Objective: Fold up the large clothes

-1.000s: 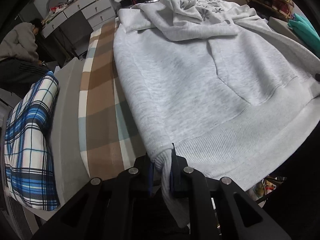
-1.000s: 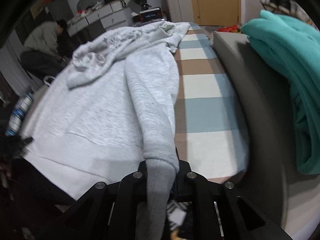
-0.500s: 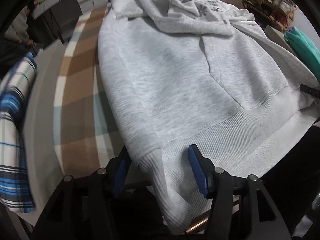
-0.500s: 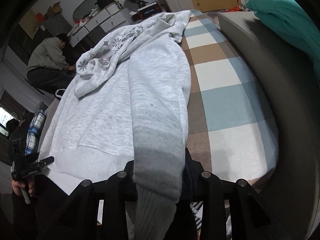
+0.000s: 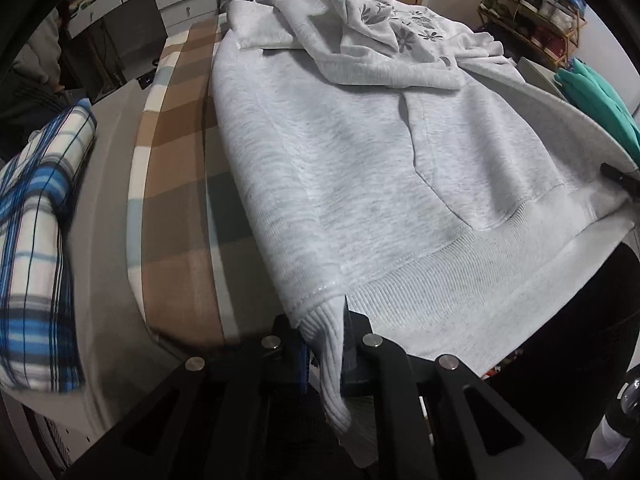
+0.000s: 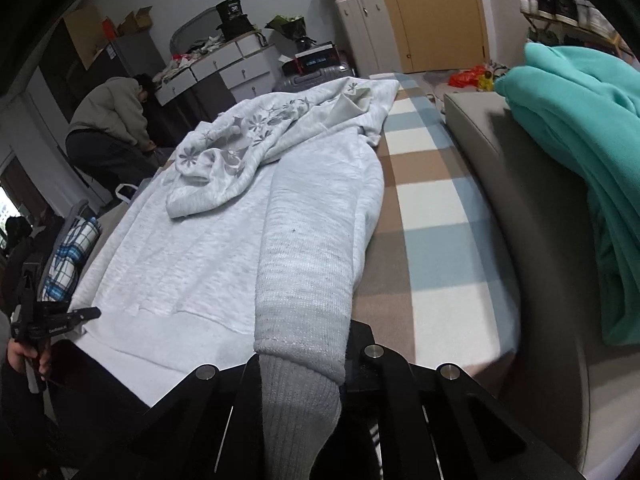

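A light grey hoodie [image 5: 360,168] lies spread on a checked blanket [image 5: 176,184], its flower-printed hood [image 6: 240,140] bunched at the far end. My left gripper [image 5: 326,340] is at the near left hem corner, its jaws closing with the pads pressed on the ribbed hem, which hangs down between them. My right gripper [image 6: 304,356] is at the near right side, jaws closing on the ribbed cuff of the sleeve [image 6: 316,240] that lies along the hoodie's right edge. The left gripper [image 6: 52,320] also shows in the right wrist view, held in a hand.
A blue plaid pillow [image 5: 36,248] lies left of the blanket on a grey cushion. A teal garment [image 6: 580,184] is piled on the right. A person [image 6: 112,128] crouches by white drawers [image 6: 216,68] at the back. A shoe rack [image 5: 532,12] stands far right.
Both grippers opened half a second ago and have shut again, the left on the hem corner, the right on the sleeve cuff. The left view has tilted back up.
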A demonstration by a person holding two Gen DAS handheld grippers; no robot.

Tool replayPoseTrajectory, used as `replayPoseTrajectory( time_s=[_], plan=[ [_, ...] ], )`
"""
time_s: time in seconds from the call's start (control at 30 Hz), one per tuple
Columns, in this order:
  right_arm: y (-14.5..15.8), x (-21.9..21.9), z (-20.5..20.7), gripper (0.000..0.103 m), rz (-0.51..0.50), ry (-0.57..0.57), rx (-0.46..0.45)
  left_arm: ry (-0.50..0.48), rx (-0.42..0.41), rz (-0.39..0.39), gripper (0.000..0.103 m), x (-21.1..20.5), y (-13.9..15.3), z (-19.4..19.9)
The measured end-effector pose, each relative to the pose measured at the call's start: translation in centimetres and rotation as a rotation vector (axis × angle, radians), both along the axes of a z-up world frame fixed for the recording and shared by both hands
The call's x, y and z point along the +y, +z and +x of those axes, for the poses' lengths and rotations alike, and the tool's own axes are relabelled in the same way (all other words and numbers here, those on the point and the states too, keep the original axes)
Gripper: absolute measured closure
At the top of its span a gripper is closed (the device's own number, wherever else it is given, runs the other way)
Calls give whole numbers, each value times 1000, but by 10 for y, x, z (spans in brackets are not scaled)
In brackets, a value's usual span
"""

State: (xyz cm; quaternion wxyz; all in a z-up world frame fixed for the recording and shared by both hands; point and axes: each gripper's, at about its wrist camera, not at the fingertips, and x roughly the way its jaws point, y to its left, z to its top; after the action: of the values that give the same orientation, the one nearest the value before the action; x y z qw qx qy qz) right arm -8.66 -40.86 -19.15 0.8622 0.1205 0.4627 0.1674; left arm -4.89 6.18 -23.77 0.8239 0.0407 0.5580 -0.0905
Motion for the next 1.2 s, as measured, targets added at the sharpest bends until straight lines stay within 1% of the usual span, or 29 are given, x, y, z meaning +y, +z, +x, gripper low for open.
replayPoseTrajectory(
  time_s=[0.1, 0.17, 0.2, 0.23, 0.3, 0.33, 0.37, 0.43, 0.47, 0.5, 0.53, 0.57, 0.6, 0.63, 0.67, 0.7, 0.77, 0.8, 0.83, 0.87, 0.9, 0.93, 0.97, 1.0, 1.03, 1.07, 1.1, 1.13, 1.2],
  plan=[
    [-13, -14, 5, 97, 30, -38, 51, 18, -5, 17, 97, 5, -4, 7],
    [-21, -22, 10, 97, 52, -63, 77, 9, -9, 86, 97, 0, -9, 10],
    [-22, -23, 12, 97, 53, -67, 81, 4, -9, 108, 97, -3, -11, 10],
    [-22, -23, 14, 97, 44, -68, 77, 4, -9, 120, 96, -2, -10, 10],
    [-22, -21, 13, 96, 10, -67, 70, 7, -20, 137, 90, 1, -7, 5],
    [-23, -18, 13, 96, -17, -60, 72, 18, -18, 125, 87, 5, -4, 4],
    [-24, -17, 13, 96, -26, -54, 72, 34, -16, 107, 85, 11, 1, 1],
    [-26, -16, 13, 96, -26, -54, 80, 33, -21, -30, 84, 24, 16, -8],
    [-24, -15, 13, 96, -15, -43, 75, 38, -18, -103, 76, 30, 22, -10],
    [-23, -14, 12, 95, -16, -41, 73, 50, -7, -168, 49, 38, 28, -10],
    [-21, -14, 12, 92, -6, -34, 68, 60, -7, -205, 36, 41, 31, -10],
    [-19, -13, 13, 92, 13, -29, 73, 81, -35, -235, 29, 45, 34, -9],
    [-19, -12, 13, 91, 26, -26, 75, 98, -52, -252, 29, 46, 35, -7],
    [-16, -9, 14, 91, 37, -23, 73, 105, -36, -263, 29, 46, 31, -1],
    [-14, -7, 15, 90, 43, -20, 69, 108, 8, -267, 29, 45, 23, 9],
    [-12, -6, 16, 87, 55, -13, 69, 115, 38, -275, 29, 40, 14, 18],
    [-10, -2, 20, 77, 74, -6, 71, 150, 97, -270, 29, 36, -3, 34],
    [-9, 1, 22, 67, 75, -7, 70, 155, 112, -254, 29, 33, -10, 42],
    [-9, 2, 25, 55, 75, -8, 68, 160, 117, -240, 33, 29, -11, 43],
    [-8, 4, 28, 51, 63, -15, 59, 170, 124, -233, 55, 27, -15, 46],
    [-7, 6, 33, 47, 44, -25, 52, 164, 142, -228, 91, 25, -17, 49],
    [-7, 8, 39, 46, 29, -32, 56, 153, 144, -203, 98, 22, -18, 52],
    [-8, 10, 43, 46, 27, -34, 65, 145, 145, -188, 98, 20, -18, 53],
    [-10, 12, 49, 47, 28, -29, 76, 143, 149, -188, 98, 18, -16, 52],
    [-12, 15, 55, 53, 14, -20, 85, 144, 152, -187, 99, 20, -15, 54],
    [-13, 17, 58, 62, -22, -21, 93, 142, 148, -177, 99, 21, -14, 54],
    [-16, 18, 62, 90, -57, -24, 105, 135, 138, -154, 99, 21, -13, 53],
    [-19, 18, 65, 95, -85, -37, 117, 134, 130, -133, 99, 23, -13, 53],
    [-23, 9, 66, 95, -129, -58, 110, 138, 115, -113, 99, 28, -12, 52]
  ],
)
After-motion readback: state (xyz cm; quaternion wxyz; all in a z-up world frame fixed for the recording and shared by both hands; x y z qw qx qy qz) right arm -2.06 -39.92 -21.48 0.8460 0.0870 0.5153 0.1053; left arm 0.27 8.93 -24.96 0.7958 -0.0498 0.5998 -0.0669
